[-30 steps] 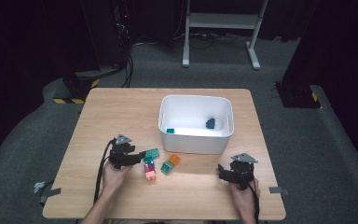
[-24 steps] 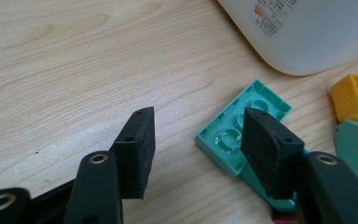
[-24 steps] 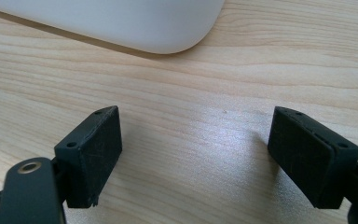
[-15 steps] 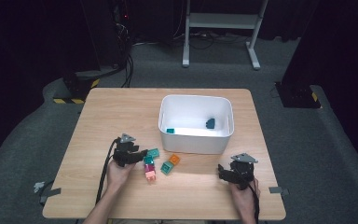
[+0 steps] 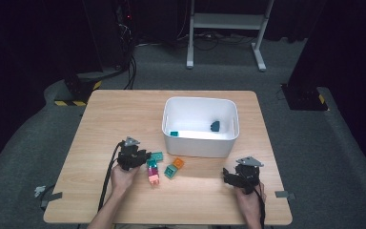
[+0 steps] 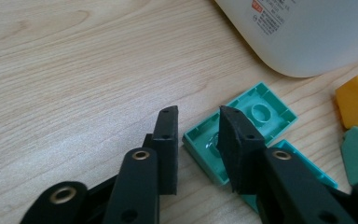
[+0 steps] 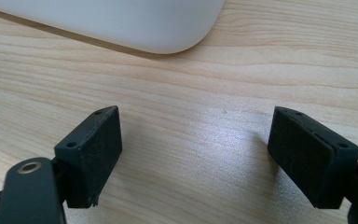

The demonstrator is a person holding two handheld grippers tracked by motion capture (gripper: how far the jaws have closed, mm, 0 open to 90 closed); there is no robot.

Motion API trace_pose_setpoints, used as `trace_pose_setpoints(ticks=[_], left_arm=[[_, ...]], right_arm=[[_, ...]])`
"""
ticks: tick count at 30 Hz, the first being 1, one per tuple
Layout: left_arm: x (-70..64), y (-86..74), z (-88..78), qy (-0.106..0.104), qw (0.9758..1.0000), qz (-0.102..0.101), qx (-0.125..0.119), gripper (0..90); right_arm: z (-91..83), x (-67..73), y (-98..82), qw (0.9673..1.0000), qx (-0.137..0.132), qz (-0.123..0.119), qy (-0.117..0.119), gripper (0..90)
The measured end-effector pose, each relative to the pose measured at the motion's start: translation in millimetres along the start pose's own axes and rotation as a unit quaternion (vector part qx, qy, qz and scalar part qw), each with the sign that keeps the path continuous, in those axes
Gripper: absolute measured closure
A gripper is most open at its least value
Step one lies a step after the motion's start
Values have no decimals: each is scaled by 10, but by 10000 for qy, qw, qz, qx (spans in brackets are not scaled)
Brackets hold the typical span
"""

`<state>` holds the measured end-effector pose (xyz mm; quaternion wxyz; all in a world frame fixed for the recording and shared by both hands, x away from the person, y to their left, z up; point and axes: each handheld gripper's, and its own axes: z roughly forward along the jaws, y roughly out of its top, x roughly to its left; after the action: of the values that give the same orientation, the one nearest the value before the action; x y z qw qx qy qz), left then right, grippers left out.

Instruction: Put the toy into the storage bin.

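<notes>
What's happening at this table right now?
A person works with two handheld grippers beside a white bin. The left gripper has just been closing around the edge of an upturned teal brick on the table, with a gap at one jaw. The right gripper rests open over bare wood. Two pieces lie in the bin.

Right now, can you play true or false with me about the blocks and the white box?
1. The white box has blocks inside. True.
2. The left gripper is closing around a green block; its jaws have just been closing. True.
3. The right gripper holds an orange block. False: its jaws stand open over bare table.
4. The orange block sits inside the box. False: it lies on the table beside it.
</notes>
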<state>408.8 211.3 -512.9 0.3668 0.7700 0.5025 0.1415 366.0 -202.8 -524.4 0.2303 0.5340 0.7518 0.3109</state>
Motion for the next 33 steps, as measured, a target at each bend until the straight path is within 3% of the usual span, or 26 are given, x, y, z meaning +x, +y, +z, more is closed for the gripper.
trace_pose_setpoints(ticks=[8,20,33], left_arm=[[23,3,-19,42,10000,-46,-29,772],[44,7,-40,121,9999,-53,-73,795],[89,0,-52,-21,9998,-170,-98,788]], right_arm=[[0,0,0,10000,3,0,2,174],[0,0,0,10000,0,-1,1,173],[0,0,0,10000,0,0,1,173]])
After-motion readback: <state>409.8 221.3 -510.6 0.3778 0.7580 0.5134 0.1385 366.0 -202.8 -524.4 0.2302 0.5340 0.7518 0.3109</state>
